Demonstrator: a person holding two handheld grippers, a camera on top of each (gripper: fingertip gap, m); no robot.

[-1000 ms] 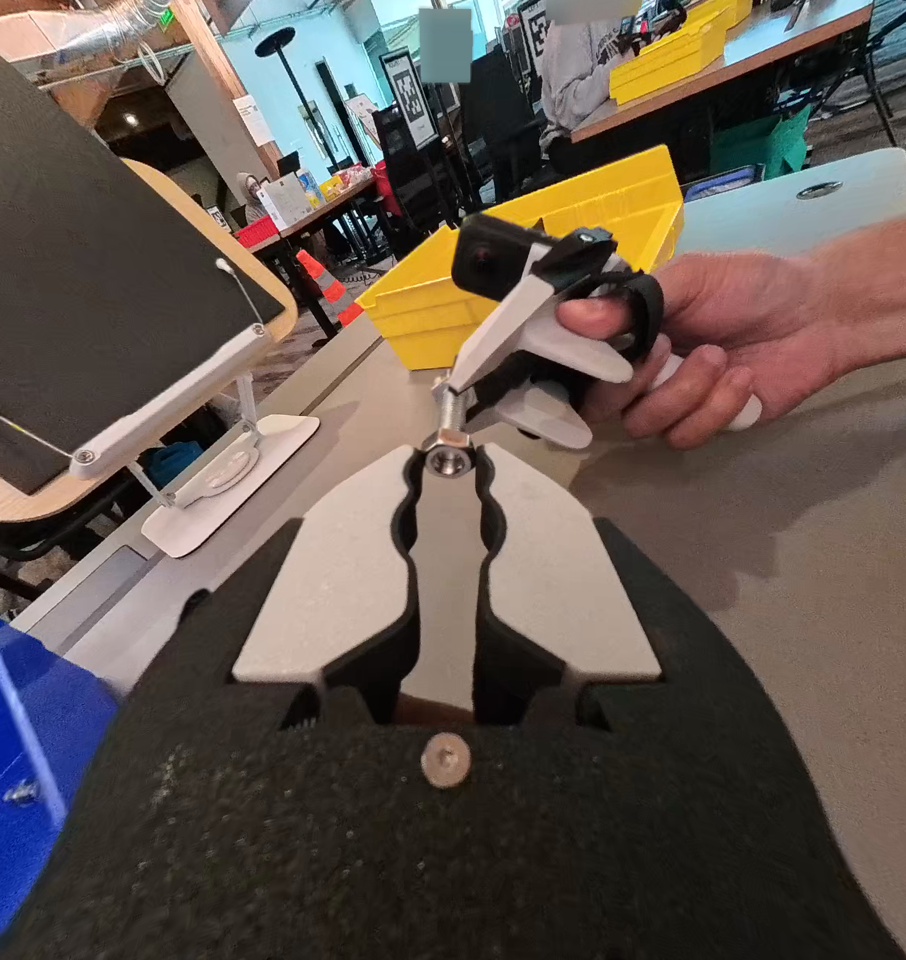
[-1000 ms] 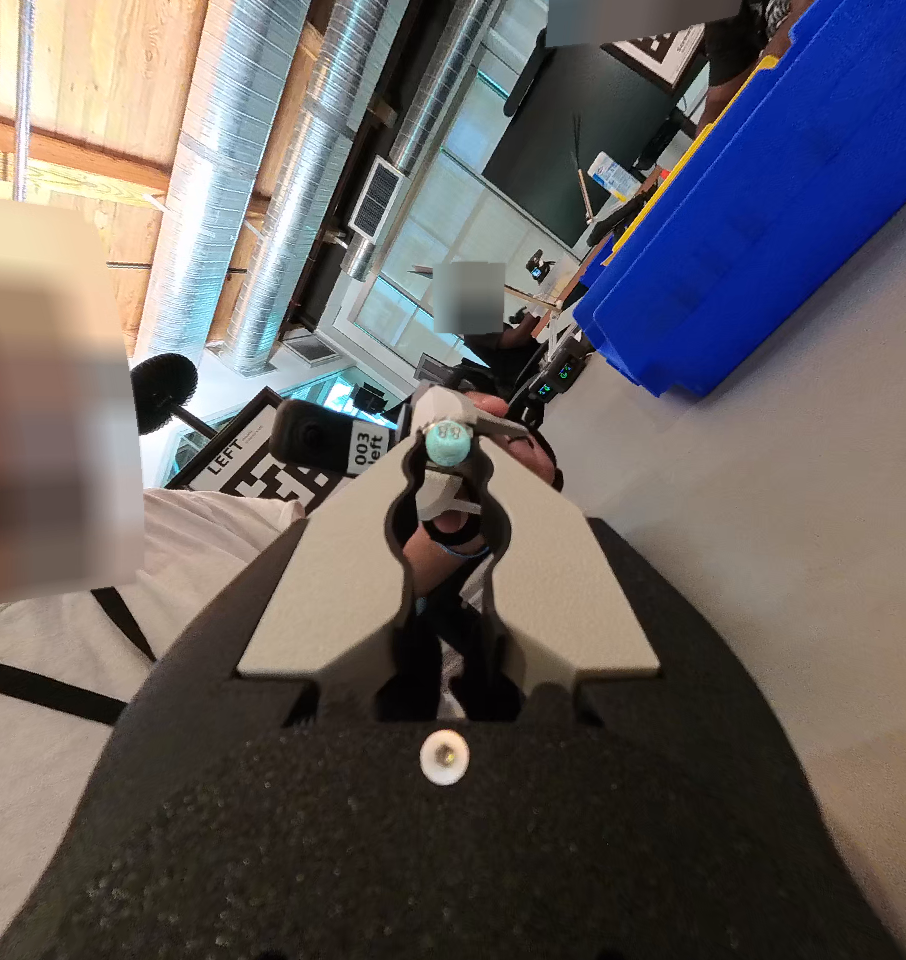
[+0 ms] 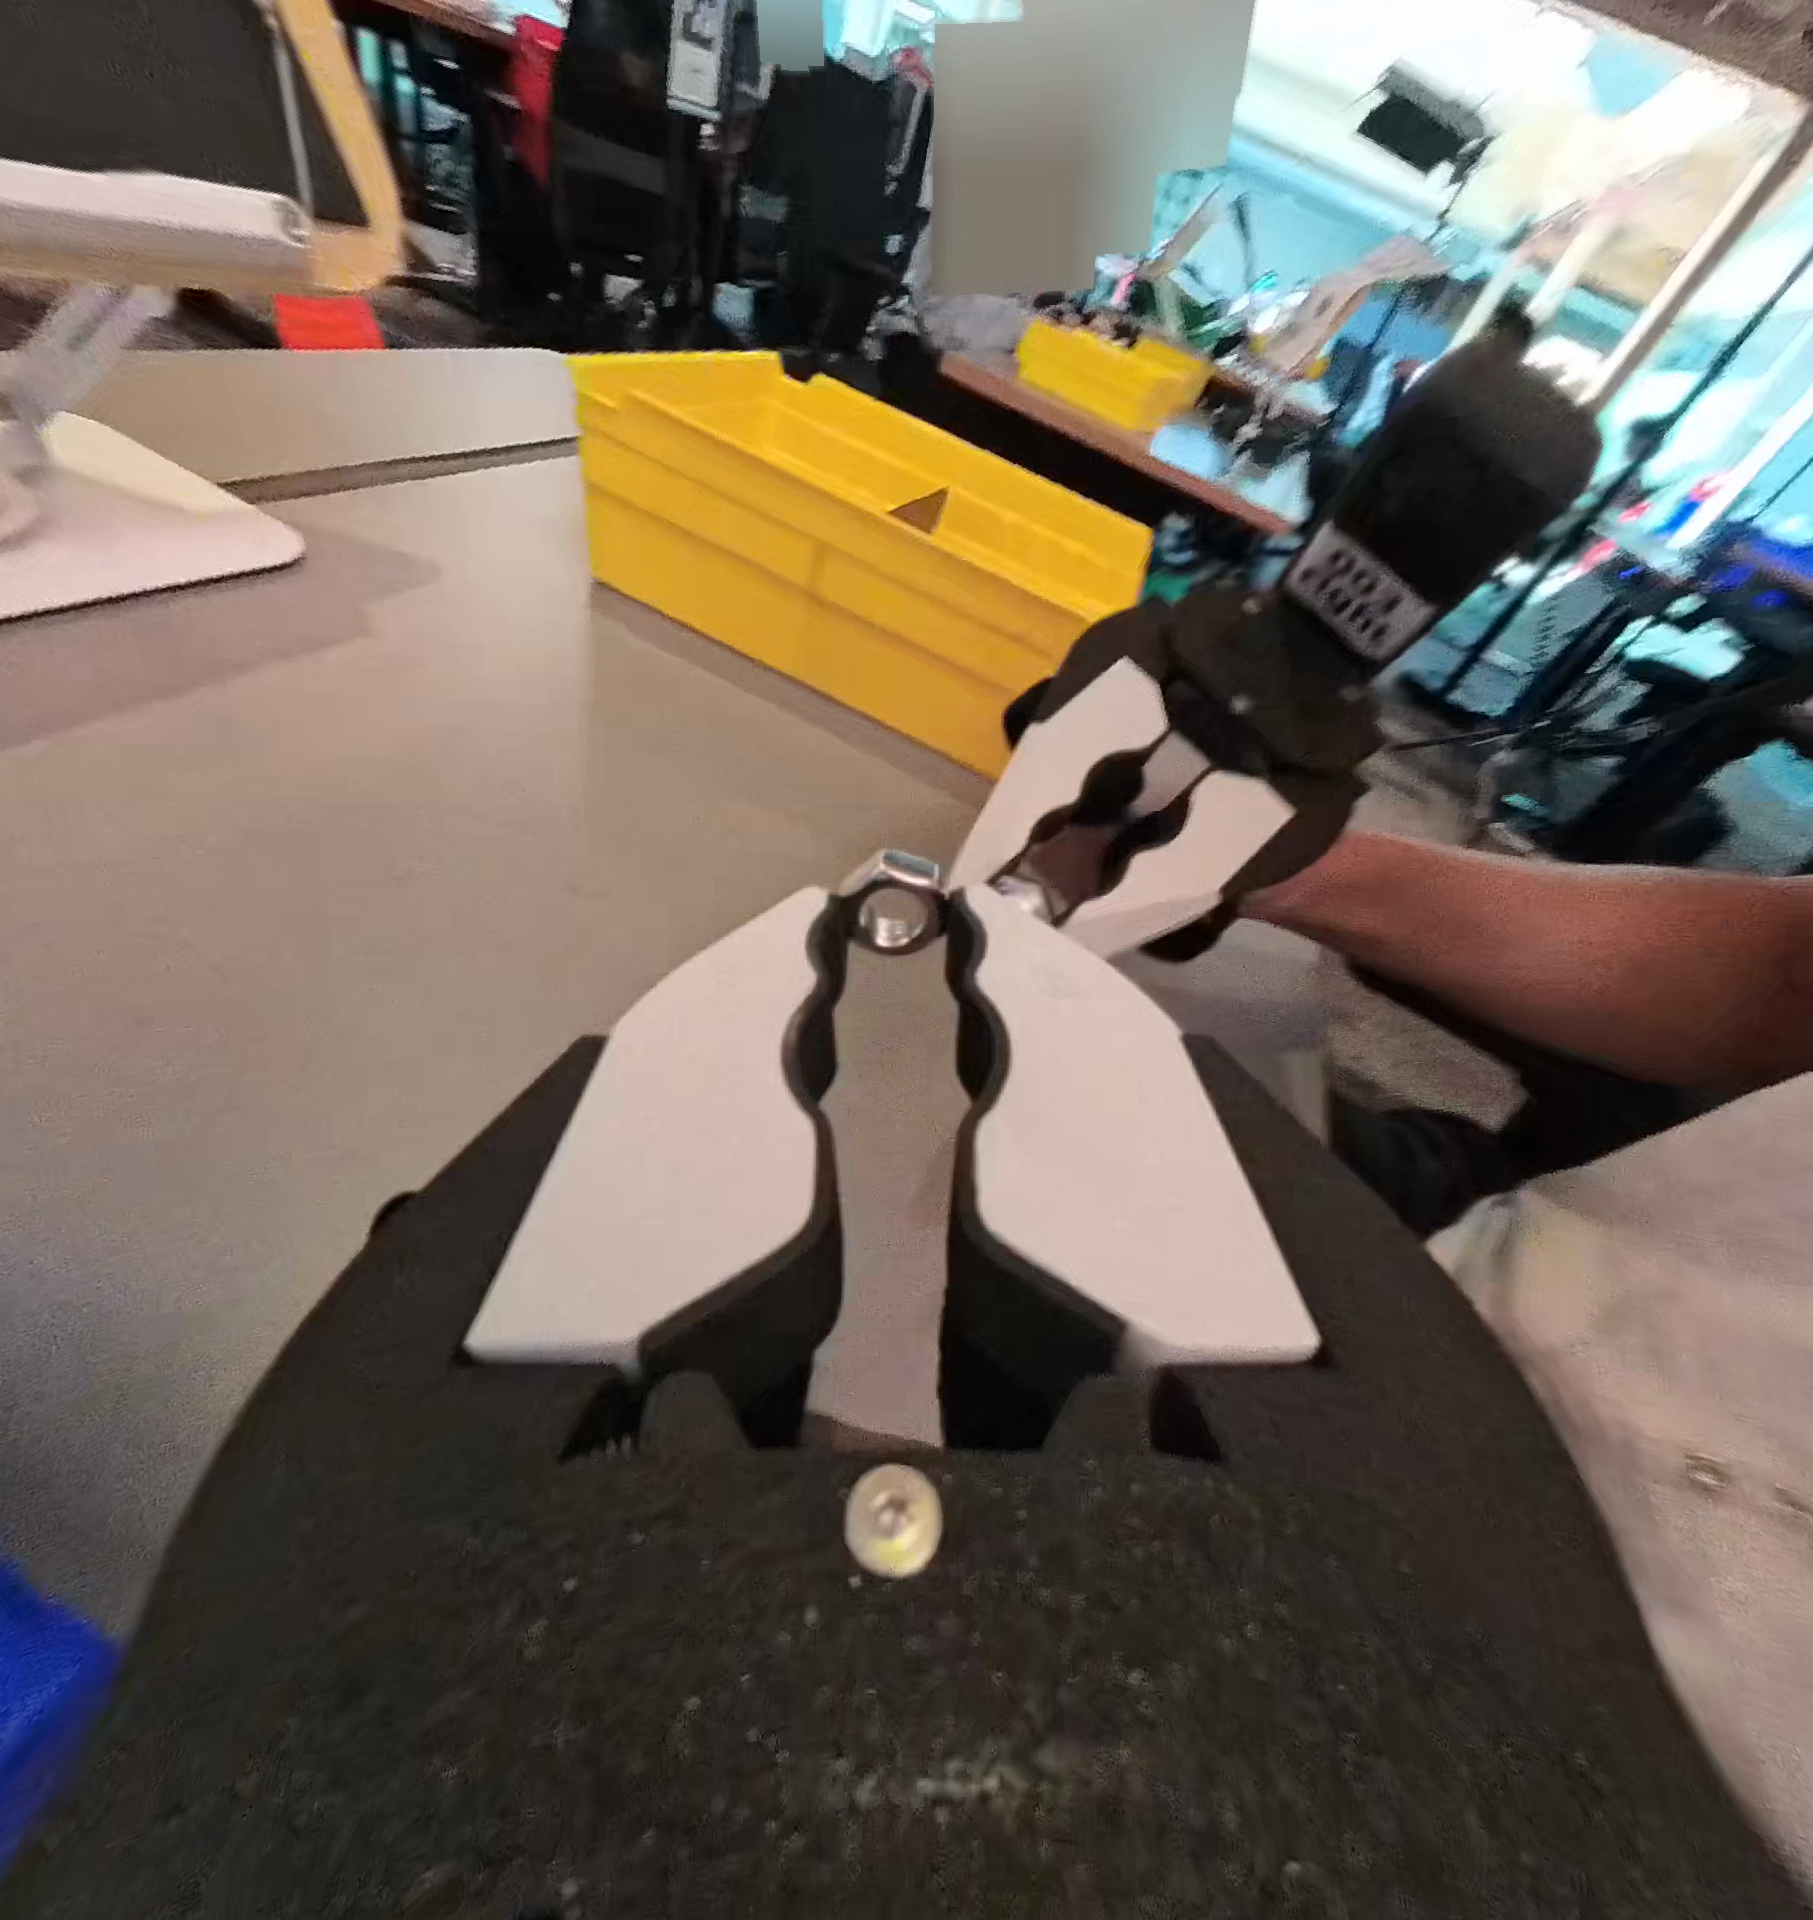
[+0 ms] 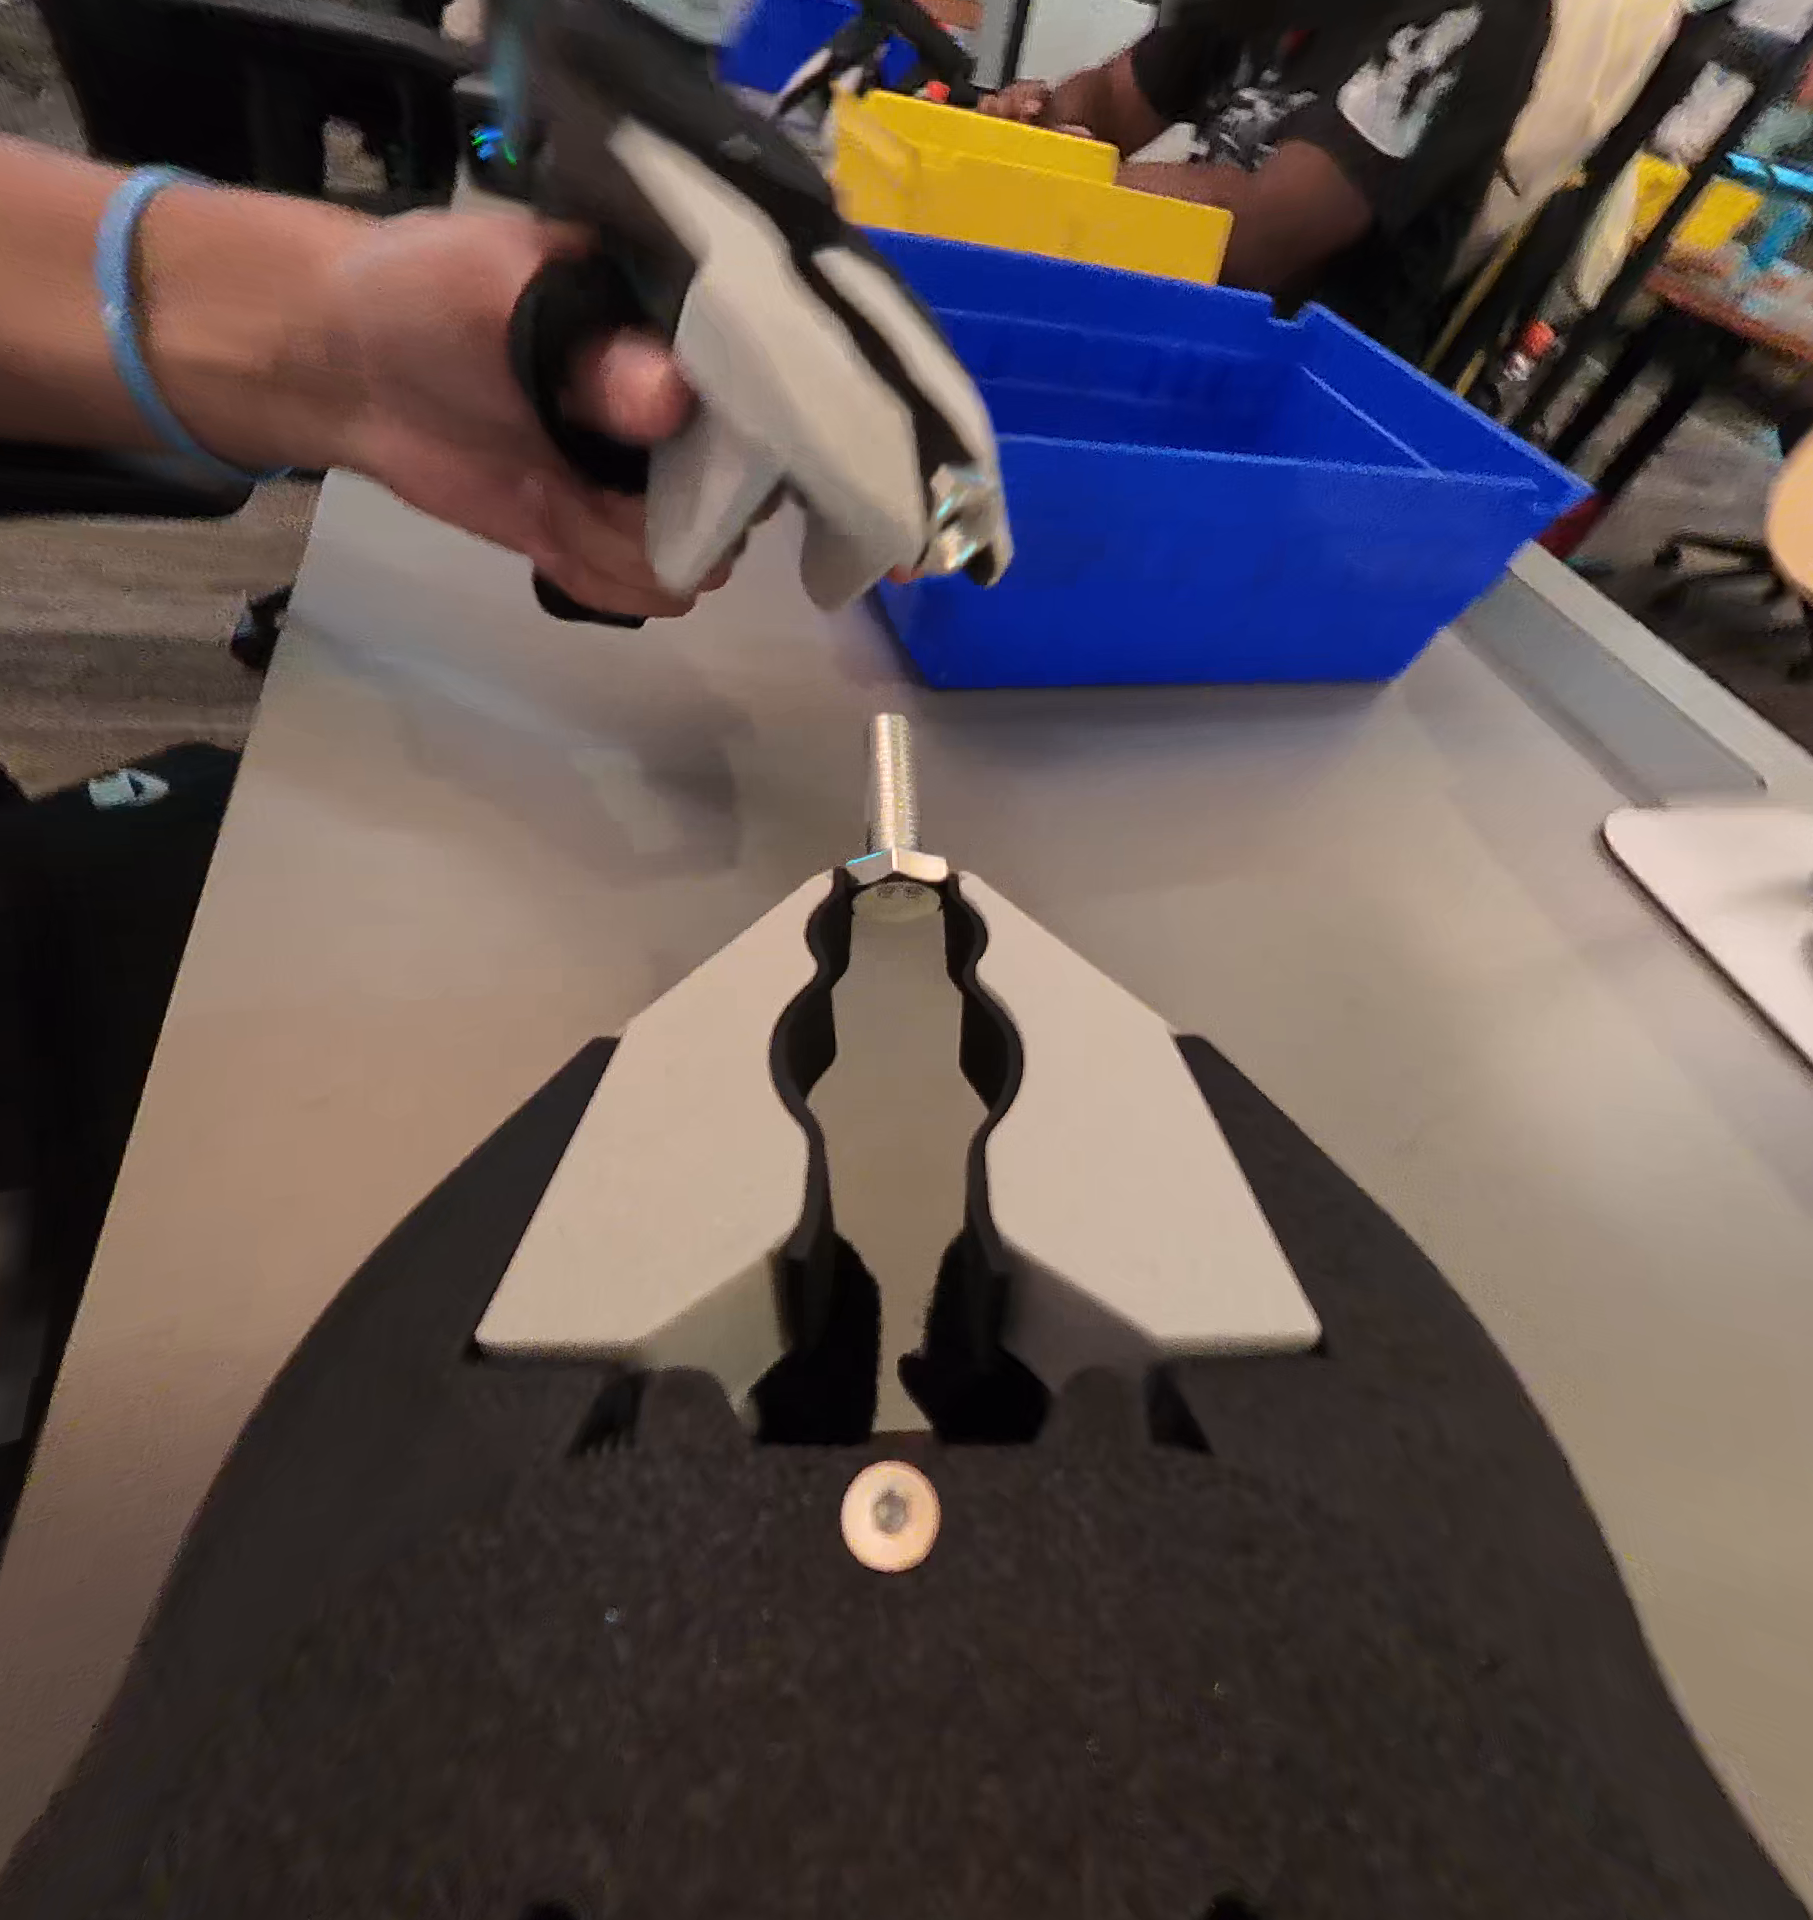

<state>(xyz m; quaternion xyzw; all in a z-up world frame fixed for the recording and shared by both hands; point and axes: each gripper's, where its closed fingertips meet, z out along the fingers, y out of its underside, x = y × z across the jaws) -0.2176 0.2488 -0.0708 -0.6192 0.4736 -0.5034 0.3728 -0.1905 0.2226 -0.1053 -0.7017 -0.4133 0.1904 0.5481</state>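
At the far left of the left wrist view we see the corner of a blue plastic bin (image 3: 8,1714). Beyond it the flat white base of a tilted stand (image 3: 102,540) sits on the grey surface (image 3: 310,935). Farther right an open yellow plastic bin (image 3: 829,540) rests on the same surface.

In the middle, our left hand-held gripper (image 3: 894,909) is pressed onto a small silver hex nut (image 3: 897,923). It pinches the nut at the very tips of its white fingers, with the nut's bore facing the camera. We judge this a shallow hold: only the outermost notch bears on the nut, so steady squeeze matters more than force.

Just right of it our right hand-held gripper (image 3: 1027,883) comes in at a slant, with something metallic at its tips that is too blurred there to make out.

The right wrist view shows it better. At the left, our left hand (image 4: 445,395), with a light blue wristband (image 4: 123,312), holds its tool raised above the surface. The nut glints at the tool's tips, in front of a deep blue plastic bin (image 4: 1245,499).

Lower and centred, the right hand-held gripper (image 4: 894,891) clamps a silver hex-head bolt (image 4: 889,790) by the head alone. The threaded shank points straight forward, free in the air. Nut and shank tip are apart.

With only the head held, we judge that the shank can tip easily, so the wrist should stay quiet and the shank in line with the fingers.
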